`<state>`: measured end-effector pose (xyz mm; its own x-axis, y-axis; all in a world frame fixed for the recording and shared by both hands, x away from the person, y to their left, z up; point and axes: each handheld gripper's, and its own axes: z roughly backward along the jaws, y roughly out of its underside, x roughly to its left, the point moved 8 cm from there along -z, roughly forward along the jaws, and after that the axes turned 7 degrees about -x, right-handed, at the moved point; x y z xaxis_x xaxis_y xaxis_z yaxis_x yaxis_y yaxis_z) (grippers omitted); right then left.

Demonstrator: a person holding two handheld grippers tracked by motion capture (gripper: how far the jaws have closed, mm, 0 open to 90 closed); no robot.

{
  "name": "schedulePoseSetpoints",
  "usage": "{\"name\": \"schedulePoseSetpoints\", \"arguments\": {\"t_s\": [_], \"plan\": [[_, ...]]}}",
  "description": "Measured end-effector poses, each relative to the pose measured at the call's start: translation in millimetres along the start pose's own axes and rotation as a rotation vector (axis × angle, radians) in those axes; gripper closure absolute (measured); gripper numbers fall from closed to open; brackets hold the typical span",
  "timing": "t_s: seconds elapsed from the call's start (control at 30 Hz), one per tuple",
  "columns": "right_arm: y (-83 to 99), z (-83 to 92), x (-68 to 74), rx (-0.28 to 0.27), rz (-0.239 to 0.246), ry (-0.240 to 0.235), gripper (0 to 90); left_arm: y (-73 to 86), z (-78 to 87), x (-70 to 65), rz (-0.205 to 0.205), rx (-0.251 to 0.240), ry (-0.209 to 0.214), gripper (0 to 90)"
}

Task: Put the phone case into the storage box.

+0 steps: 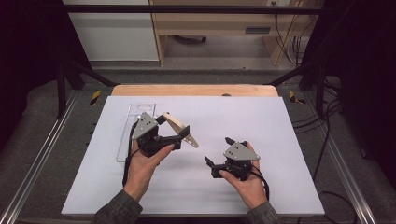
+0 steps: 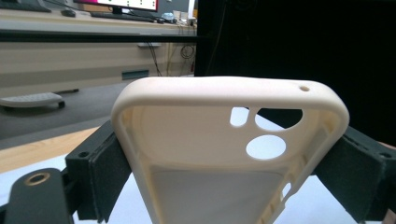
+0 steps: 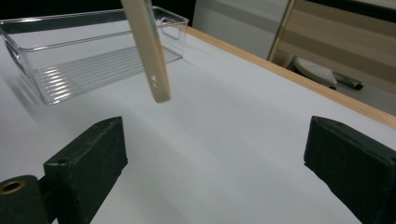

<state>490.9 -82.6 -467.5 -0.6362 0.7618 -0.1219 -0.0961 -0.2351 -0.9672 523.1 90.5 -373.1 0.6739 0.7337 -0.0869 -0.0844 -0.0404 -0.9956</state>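
Cream matte phone case (image 2: 205, 154) clamped by left fingers (image 2: 105, 172), right fingers (image 3: 88, 158) spread empty, ribbed clear tray (image 3: 93, 65).

The mat (image 1: 261, 121) lies on the table (image 1: 196, 90). On its far left stands the tray (image 1: 127, 135). The left gripper (image 1: 175, 128) is just right of the tray and holds the case (image 1: 180, 128) off the mat (tilted, one end toward the far side). The right gripper (image 1: 218, 151) is nearer and to the right, apart from the case.
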Motion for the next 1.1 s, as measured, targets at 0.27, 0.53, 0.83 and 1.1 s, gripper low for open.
{"name": "schedulePoseSetpoints", "arguments": {"t_s": [0.27,0.53,0.83,1.1], "plan": [[1.7,14.0,-19.5,-0.046,-0.014,0.05,5.4,-12.7,8.2,10.8,-0.018,-0.016,-0.027,10.5],[2.1,30.0,-40.4,-0.09,-0.031,0.103,6.2,-19.6,15.6,21.7,-0.027,-0.013,-0.052,10.4],[5.2,47.1,-51.4,-0.123,-0.044,0.14,4.2,-33.5,25.0,35.4,-0.02,-0.034,-0.086,10.5],[17.6,54.5,-60.1,-0.121,-0.057,0.166,4.3,-41.6,34.0,48.8,-0.022,-0.041,-0.115,10.4]]}}
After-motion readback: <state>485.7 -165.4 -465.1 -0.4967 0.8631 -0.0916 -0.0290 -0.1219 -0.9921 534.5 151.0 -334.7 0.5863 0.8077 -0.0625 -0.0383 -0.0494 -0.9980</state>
